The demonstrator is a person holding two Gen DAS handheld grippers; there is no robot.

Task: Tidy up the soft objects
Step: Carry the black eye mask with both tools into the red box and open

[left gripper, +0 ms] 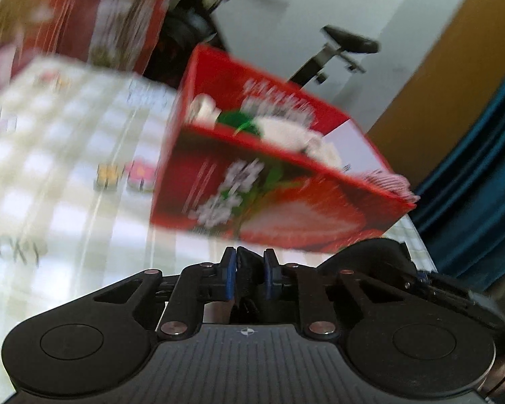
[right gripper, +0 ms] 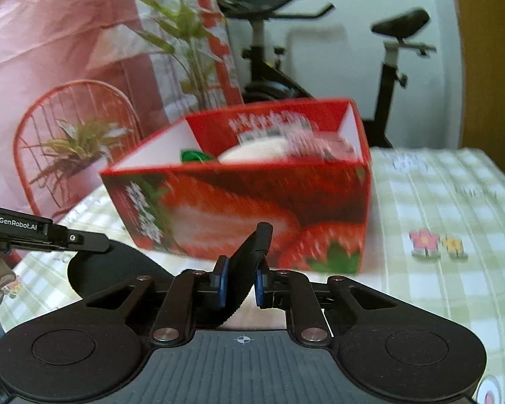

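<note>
black strap [right gripper: 249, 269] tilted up-right

"GenRobot.AI" stood in white on the left hand-held gripper [right gripper: 23, 232]. The checked cloth [left gripper: 67, 202] bore "UCKY"; the box's [right gripper: 239, 195] lettering was blurred.

Two matching handheld grippers, matte black. The left gripper [left gripper: 250, 266] has a ribbed grey plate nearest the camera, marked with a small white crosshair. A raised round black disc sits at each side of the plate. Black link arms, pinned with silver and copper-coloured rivets, run forward to two short fingers faced with blue pads [left gripper: 230, 271]. The right gripper [right gripper: 240, 277] looks the same. Seen at left in its view, the left gripper's side bears white lettering "GenRobot.AI" and a small screw.
</note>
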